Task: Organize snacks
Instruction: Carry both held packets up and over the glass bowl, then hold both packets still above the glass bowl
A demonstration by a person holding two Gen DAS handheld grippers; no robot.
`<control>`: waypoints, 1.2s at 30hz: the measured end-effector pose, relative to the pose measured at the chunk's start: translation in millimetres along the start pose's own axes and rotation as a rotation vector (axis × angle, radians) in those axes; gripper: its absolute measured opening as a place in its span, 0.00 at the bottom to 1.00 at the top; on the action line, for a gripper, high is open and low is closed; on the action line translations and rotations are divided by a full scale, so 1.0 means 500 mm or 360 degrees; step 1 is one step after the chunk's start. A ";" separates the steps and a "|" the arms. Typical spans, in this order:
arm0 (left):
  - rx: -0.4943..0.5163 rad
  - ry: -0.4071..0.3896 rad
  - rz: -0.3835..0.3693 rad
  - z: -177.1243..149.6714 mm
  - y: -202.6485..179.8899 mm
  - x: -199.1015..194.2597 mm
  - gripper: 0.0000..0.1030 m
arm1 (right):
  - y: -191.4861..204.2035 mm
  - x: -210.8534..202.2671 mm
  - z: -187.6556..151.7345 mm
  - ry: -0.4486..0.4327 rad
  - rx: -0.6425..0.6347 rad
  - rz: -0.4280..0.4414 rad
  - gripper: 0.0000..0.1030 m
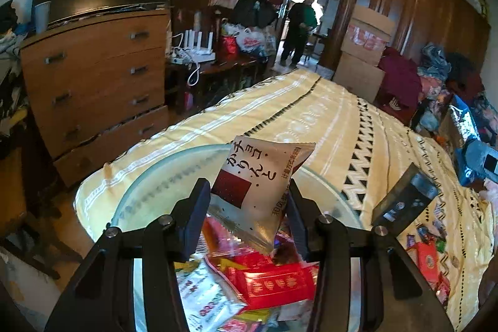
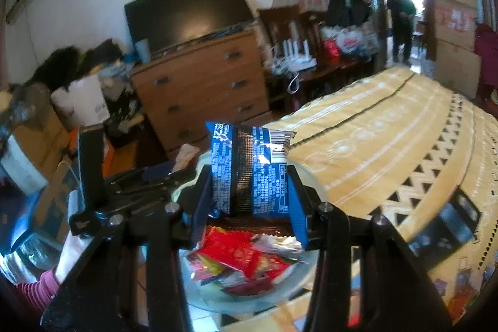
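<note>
From my left wrist camera, the left gripper (image 1: 247,201) has its fingers clamped on a white snack packet with a dark red square and black script (image 1: 260,176), held above a clear glass bowl (image 1: 149,185) of red wrapped snacks (image 1: 274,282) on the yellow patterned bedspread (image 1: 326,120).

From my right wrist camera, the right gripper (image 2: 249,201) pinches a blue foil snack packet (image 2: 249,170) over the same bowl.

We saw a glossy white plastic snack pouch (image 1: 261,182) above the clear glass bowl (image 1: 149,185), where shiny red foil wrappers (image 1: 274,285) lay. Beneath the bowl spread soft, matt yellow cloth (image 1: 326,114). The blue packet (image 2: 252,170) looked glossy plastic.
</note>
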State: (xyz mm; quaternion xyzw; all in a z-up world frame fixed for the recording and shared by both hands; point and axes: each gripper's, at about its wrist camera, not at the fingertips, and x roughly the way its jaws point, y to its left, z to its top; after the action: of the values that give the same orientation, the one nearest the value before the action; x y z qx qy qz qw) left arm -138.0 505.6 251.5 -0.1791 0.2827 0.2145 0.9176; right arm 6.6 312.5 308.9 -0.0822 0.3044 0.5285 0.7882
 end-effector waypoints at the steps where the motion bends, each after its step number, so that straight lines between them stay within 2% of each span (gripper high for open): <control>1: 0.0004 0.0006 0.0007 -0.004 -0.001 0.003 0.48 | 0.010 0.011 0.001 0.0019 -0.0007 0.0006 0.44; 14: -0.0022 0.0020 -0.0013 -0.009 0.022 0.010 0.48 | 0.053 0.068 0.005 0.0114 -0.0033 -0.0006 0.44; 36: -0.0032 0.0020 -0.0018 -0.009 0.022 0.009 0.48 | 0.061 0.083 0.004 0.0123 -0.0040 -0.0003 0.44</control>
State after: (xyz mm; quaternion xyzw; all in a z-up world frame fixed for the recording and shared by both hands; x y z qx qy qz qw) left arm -141.8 514.2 243.2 -0.1913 0.2854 0.2109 0.9152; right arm -9.0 359.0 293.0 -0.1128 0.3280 0.5280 0.7752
